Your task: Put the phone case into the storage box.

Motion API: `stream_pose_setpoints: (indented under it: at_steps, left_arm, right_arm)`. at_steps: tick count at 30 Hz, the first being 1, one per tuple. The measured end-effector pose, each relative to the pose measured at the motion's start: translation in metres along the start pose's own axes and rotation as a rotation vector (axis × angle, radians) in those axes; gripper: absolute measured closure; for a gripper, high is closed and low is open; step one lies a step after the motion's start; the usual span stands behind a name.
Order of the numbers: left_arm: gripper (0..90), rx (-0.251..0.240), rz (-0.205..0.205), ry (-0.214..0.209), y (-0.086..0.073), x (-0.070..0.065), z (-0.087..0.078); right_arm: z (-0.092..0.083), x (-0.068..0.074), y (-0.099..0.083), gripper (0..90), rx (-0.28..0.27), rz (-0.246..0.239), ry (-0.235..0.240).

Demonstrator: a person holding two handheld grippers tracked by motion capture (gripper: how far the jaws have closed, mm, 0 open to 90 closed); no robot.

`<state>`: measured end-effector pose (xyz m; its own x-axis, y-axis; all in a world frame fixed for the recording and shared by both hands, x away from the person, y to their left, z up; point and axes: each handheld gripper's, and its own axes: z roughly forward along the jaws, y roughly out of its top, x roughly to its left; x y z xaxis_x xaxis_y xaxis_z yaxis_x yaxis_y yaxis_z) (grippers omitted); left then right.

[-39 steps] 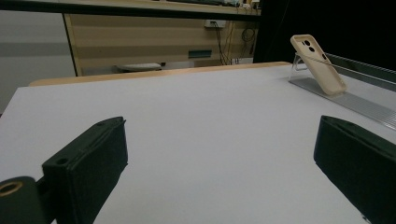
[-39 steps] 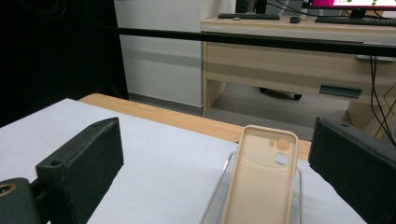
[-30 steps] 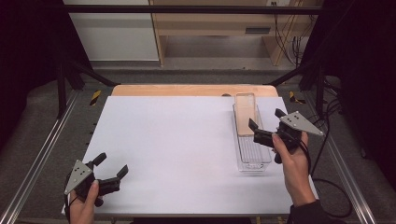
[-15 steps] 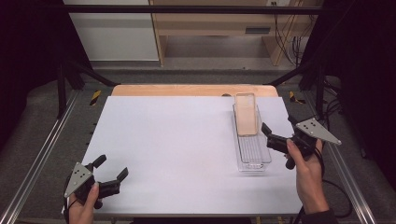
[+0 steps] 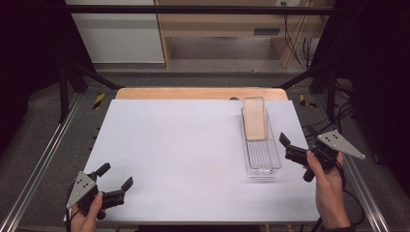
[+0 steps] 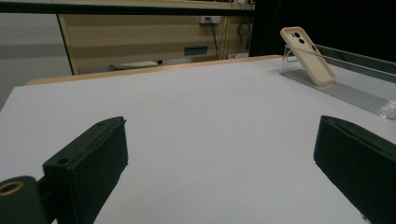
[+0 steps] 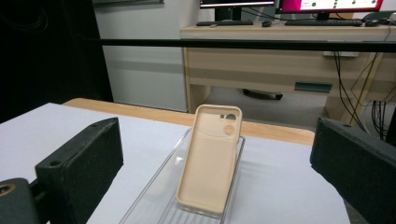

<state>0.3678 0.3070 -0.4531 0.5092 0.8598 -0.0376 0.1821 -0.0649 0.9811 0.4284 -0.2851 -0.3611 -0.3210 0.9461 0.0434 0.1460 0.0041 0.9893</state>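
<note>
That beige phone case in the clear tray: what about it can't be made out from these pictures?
- Phone case: its bottom edge, right gripper view, blurred behind the clear tray wall.
- Its outer side, high view: turned down toward the tray.
- The tray's near end, right gripper view: cut off by the picture's bottom edge.
- Any lettering on the case, high view: too small.

My left claw (image 6: 219, 163) sits low over the white counter (image 6: 196, 107) with its two black jaws spread wide and nothing between them. Far off to the upper right, a beige phone case (image 6: 307, 55) leans tilted inside a clear plastic tray (image 6: 355, 91), camera cutouts uppermost.
</note>
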Motion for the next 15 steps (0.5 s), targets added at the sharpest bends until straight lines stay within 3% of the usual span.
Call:
stream_pose_setpoints:
  at_steps: [15]
  left_arm:
    - [2.7,-0.006,0.012,0.005,-0.002,-0.002,-0.001]
  right_arm:
    - [-0.017,-0.009,-0.025,3.3,-0.005,-0.034,0.010]
